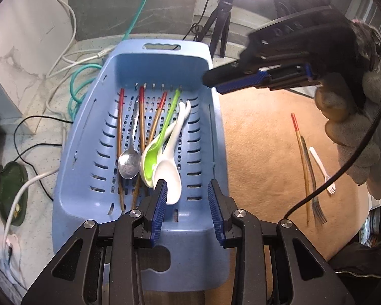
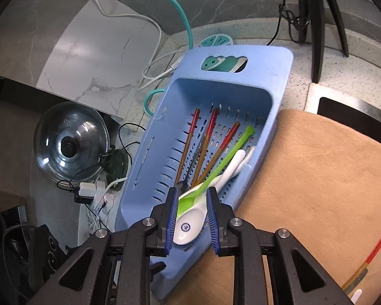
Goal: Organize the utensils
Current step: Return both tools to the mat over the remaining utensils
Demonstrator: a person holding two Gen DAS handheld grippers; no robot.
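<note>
**Utensils gathered in blue basket**

Spoons and chopsticks (image 1: 120, 124) are held in the blue basket (image 1: 89, 152) at frame centre. Both the left tool (image 1: 188, 190) and the right tool (image 2: 192, 198) are seen released above it, nothing gripped. A fork (image 1: 315, 185) is left on the desk (image 1: 261, 137), lower right.

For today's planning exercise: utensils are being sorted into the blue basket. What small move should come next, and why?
Probably swing the right claw, empty above the blue basket, over to the mat for the chopstick; it, a metal fork and a white fork are still outside.
</note>
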